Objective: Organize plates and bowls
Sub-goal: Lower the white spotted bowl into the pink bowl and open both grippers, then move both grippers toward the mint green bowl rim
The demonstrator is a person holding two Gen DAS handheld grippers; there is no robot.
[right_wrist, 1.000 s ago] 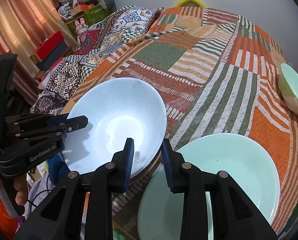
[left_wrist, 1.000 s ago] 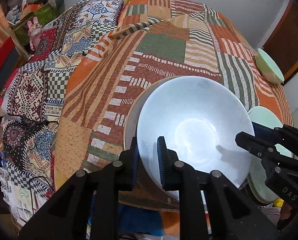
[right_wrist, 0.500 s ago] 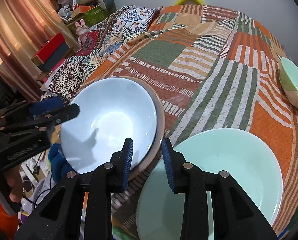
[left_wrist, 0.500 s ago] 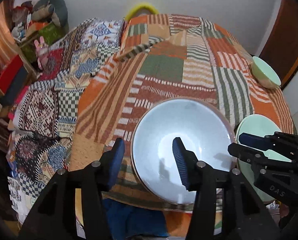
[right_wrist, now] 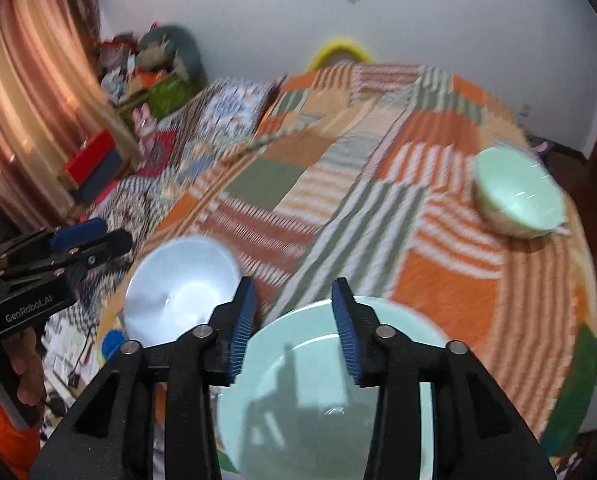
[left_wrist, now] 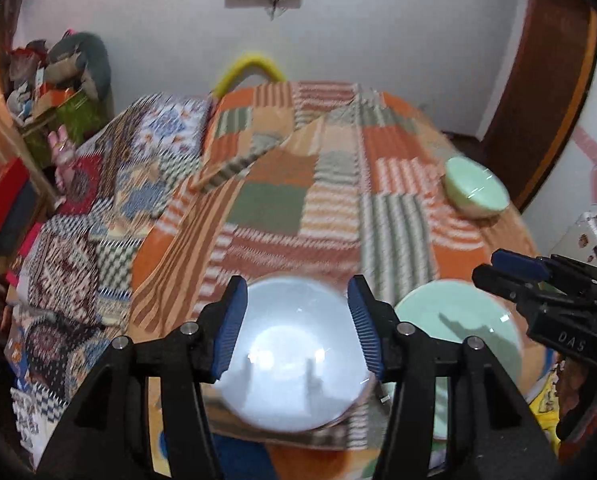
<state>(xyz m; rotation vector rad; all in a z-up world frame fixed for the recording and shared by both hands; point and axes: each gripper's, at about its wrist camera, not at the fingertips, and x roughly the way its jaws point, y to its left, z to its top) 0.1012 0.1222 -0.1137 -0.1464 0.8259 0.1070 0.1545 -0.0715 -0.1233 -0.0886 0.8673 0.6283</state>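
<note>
Pale blue bowl [left_wrist: 294,352] below opening left tongs [left_wrist: 294,330], untouched

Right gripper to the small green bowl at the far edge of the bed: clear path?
Probably yes. The right gripper, jaws opening and empty, hangs above the green plate; only bare quilt lies between it and the small green bowl. Whether the arm stretches that far is unclear.

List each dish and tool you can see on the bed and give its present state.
Pale blue round bowl: upright, empty, released.
Mint green round plate: flat, empty, ungripped.
Small mint green bowl: tilted, empty, apart.
Left tool: opening, holding nothing.
Right tool: opening, holding nothing.
</note>
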